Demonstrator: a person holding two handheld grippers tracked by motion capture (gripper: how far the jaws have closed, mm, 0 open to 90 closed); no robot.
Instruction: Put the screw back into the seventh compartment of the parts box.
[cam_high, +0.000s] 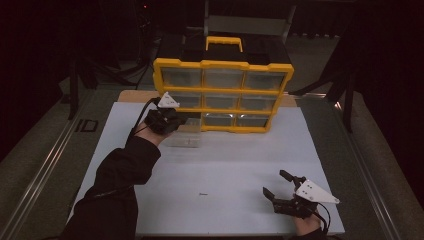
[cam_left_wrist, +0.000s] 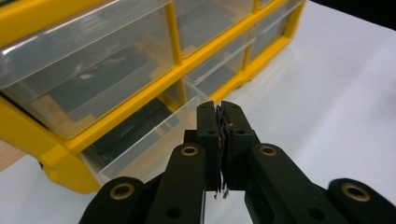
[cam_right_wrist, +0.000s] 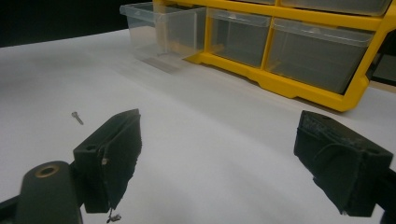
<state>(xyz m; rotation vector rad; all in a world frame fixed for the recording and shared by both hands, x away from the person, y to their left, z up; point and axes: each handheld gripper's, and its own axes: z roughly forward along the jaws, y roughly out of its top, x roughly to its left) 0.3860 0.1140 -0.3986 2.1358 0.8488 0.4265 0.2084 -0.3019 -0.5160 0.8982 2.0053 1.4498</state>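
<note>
The left gripper, jaws together, grips the pulled-out clear drawer's front wall; bare table lies beyond. The right gripper, jaws apart, rests near the table's front edge, well apart from the small screw.

I saw the drawer pulled out of the cabinet's bottom-left slot, the screw lying nearer on the table.

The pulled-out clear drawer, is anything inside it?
The clear drawer looks empty through its walls. The left tool and the hand cover part of it from above.
</note>
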